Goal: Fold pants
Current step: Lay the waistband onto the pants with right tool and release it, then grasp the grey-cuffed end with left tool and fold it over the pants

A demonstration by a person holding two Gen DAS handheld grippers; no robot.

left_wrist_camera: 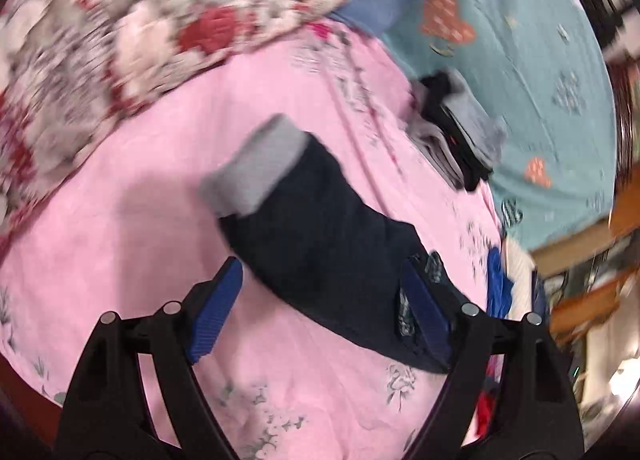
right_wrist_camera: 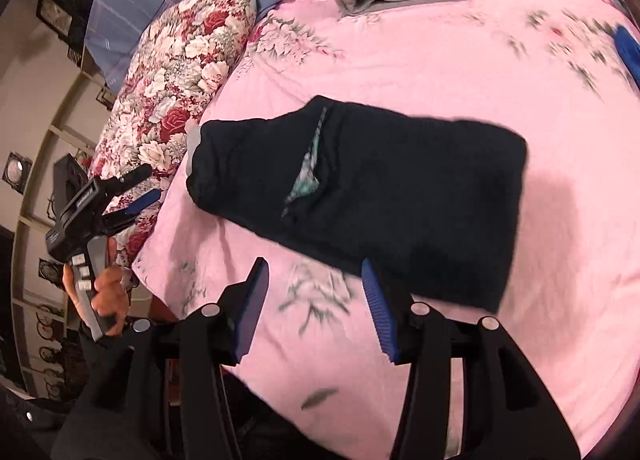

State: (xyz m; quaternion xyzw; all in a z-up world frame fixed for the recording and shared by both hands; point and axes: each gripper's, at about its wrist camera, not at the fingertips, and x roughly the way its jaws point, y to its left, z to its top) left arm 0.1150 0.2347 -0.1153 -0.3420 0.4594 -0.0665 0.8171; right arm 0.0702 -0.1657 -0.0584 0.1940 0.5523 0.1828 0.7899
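On the pink floral bedsheet (right_wrist_camera: 440, 71), the black-framed left gripper with blue pads (left_wrist_camera: 320, 284) spreads released, the folded dark navy pants with grey cuff (right_wrist_camera: 360, 187) lie centrally, and the right gripper (right_wrist_camera: 316, 292) gapes empty just beside them.

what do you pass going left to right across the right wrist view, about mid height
left hand-held gripper held up at the bedside → floral quilt roll → dark folded pants on the pink sheet → blue item at the far right edge
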